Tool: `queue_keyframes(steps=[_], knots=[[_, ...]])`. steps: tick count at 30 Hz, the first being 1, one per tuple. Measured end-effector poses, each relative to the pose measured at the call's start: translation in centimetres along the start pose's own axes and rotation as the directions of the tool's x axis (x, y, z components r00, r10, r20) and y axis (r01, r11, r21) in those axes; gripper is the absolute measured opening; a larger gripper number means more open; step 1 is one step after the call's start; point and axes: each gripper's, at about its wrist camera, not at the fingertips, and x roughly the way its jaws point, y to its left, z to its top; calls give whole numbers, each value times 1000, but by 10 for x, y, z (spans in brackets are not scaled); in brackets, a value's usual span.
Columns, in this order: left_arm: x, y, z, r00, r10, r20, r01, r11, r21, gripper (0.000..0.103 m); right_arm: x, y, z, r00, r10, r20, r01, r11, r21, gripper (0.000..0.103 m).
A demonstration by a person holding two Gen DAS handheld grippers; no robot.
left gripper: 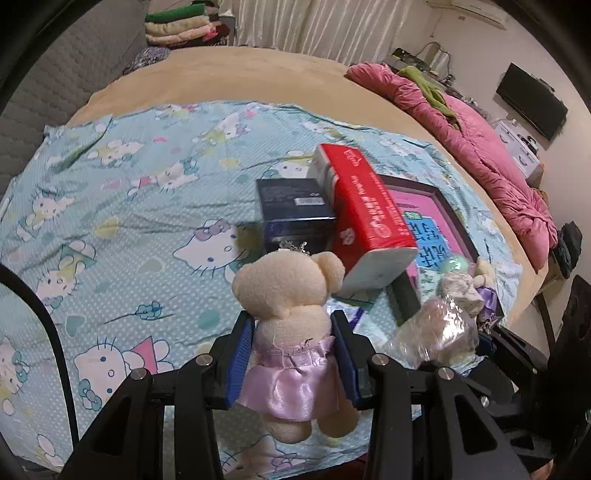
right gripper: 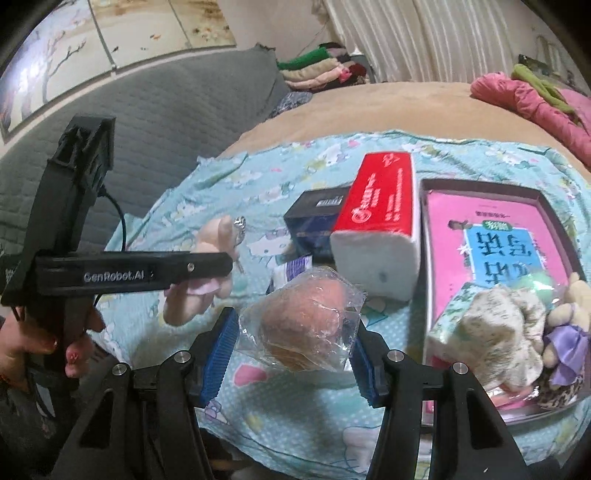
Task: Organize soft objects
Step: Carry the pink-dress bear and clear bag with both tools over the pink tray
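A cream teddy bear in a pink satin skirt hangs above the cartoon-print sheet, pinched at the waist between the blue pads of my left gripper. In the right wrist view that bear shows behind the left gripper's black body. My right gripper is shut on a bun in a clear plastic wrapper, lifted off the sheet; the same bun appears at the right of the left wrist view. A box with a pink lining holds a cream floral cloth and a small bear in purple.
A red and white tissue pack leans on a dark blue box beside the pink-lined box. A pink quilt lies along the bed's far right. Folded clothes are stacked by the grey headboard. A person's hand grips the left tool.
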Motion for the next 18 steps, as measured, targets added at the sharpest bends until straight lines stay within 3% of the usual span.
queue_keyframes(steps=[18], knots=[[-27, -60, 11, 998, -9, 61, 2, 994, 110, 43, -52, -24, 16, 984, -91, 150, 88, 996, 28, 59]])
